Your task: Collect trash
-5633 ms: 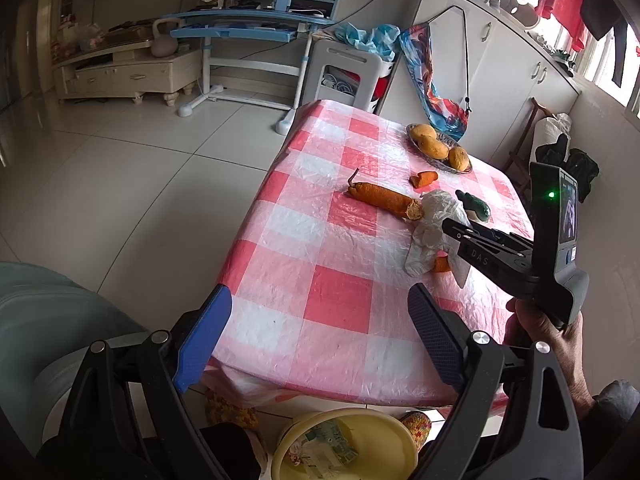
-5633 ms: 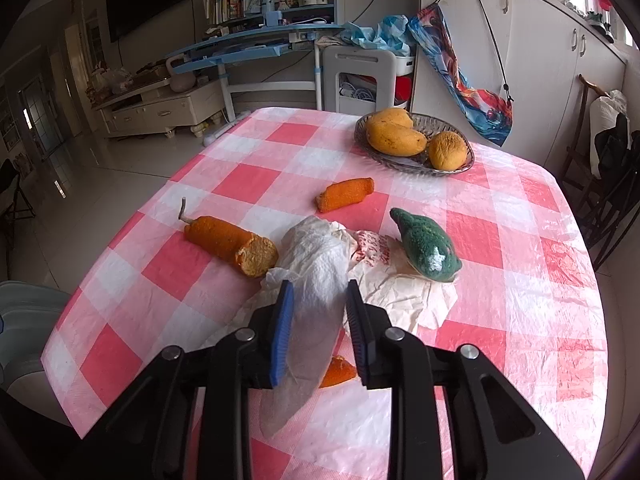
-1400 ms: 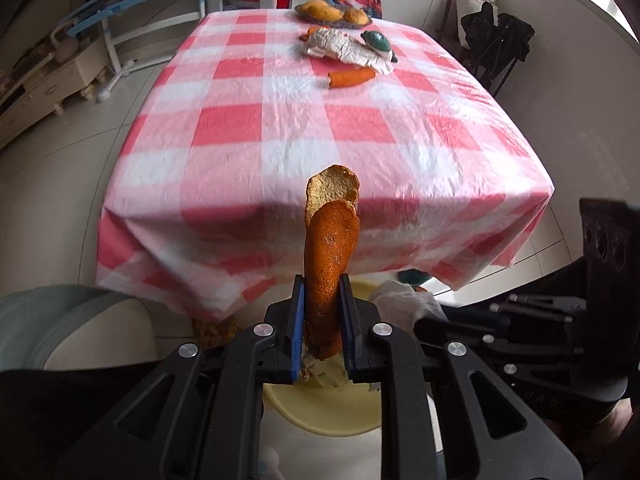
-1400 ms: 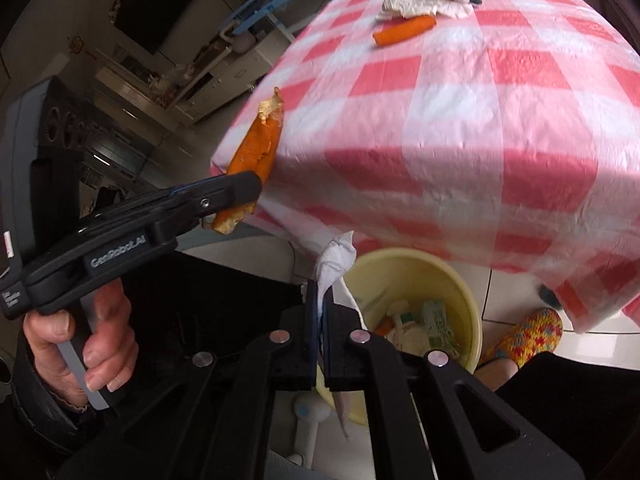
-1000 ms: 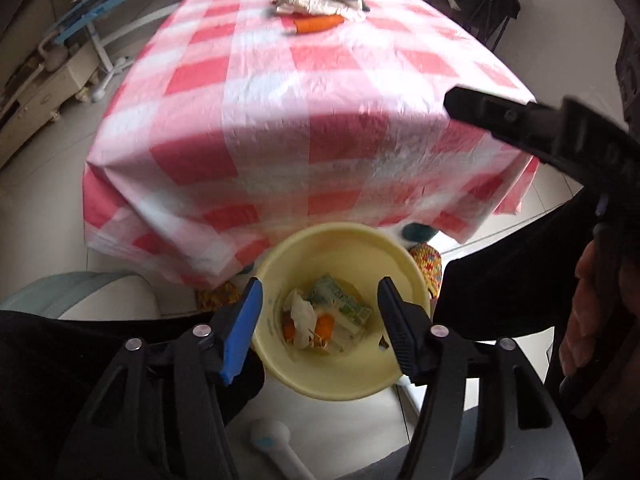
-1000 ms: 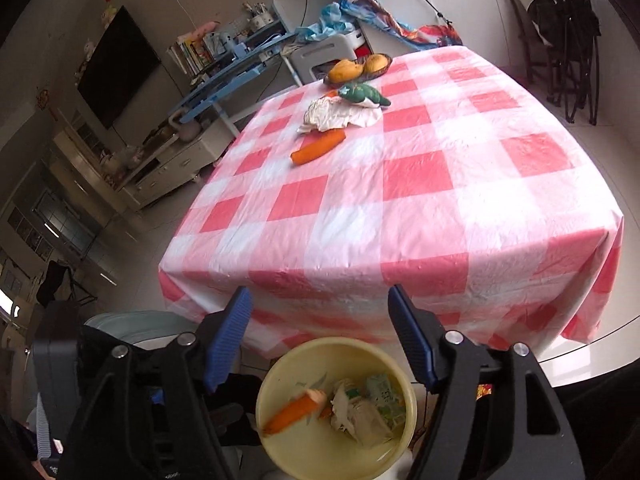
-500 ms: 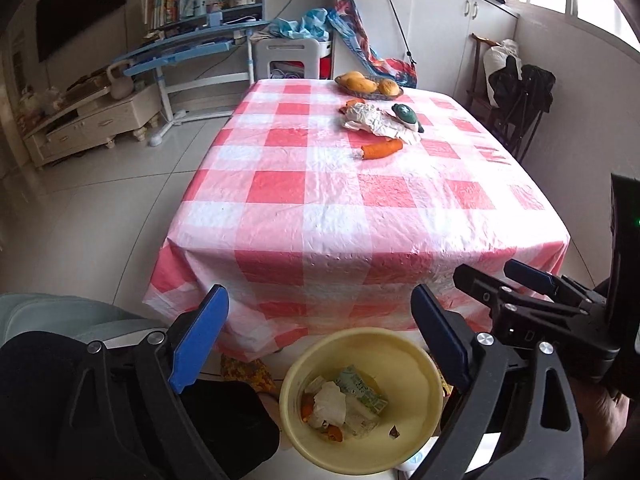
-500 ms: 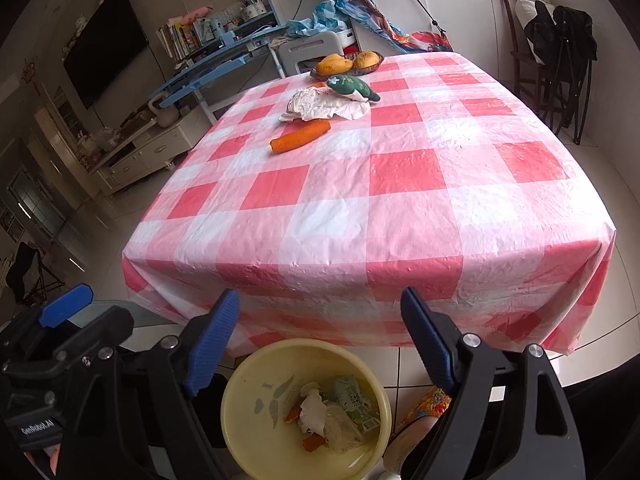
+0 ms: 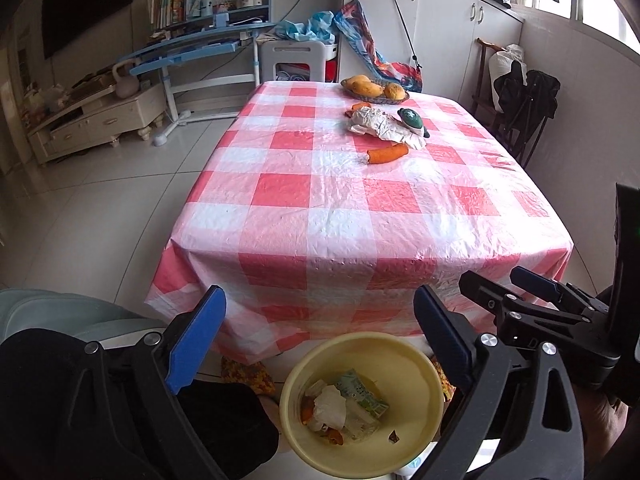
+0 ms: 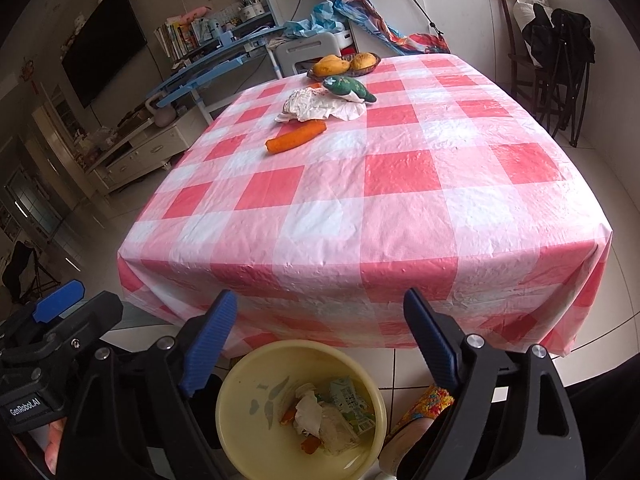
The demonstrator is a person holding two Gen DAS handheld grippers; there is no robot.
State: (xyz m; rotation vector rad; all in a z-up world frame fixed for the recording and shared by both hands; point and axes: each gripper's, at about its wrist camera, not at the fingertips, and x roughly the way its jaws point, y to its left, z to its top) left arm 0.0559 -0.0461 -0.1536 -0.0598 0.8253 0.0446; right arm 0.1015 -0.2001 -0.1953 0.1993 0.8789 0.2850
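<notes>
A yellow trash bowl [image 9: 416, 364] [image 10: 240, 380] sits on the floor below the table's near edge, holding white wrappers, a green carton and orange scraps. My left gripper [image 9: 318, 340] is open and empty above it. My right gripper [image 10: 320, 340] is open and empty above it too; it also shows at the right of the left wrist view [image 9: 516, 286]. On the red-checked table [image 9: 360, 208] [image 10: 360, 200] lie an orange carrot piece [image 9: 387, 155] [image 10: 295, 136], crumpled white paper [image 9: 380, 123] [image 10: 320, 106] and a green item [image 9: 412, 119] [image 10: 349, 88].
A basket of mangoes [image 9: 374, 88] [image 10: 345, 63] stands at the table's far end. A white stool [image 9: 292, 60] and blue desk [image 9: 192, 50] are behind the table, a dark folding chair [image 9: 524, 104] at its right. A colourful slipper [image 10: 424, 404] lies beside the bowl.
The orange peel and white wrapper left my grippers and now lie in the bowl. Both grippers opened and tilted up, bringing the whole table into view.
</notes>
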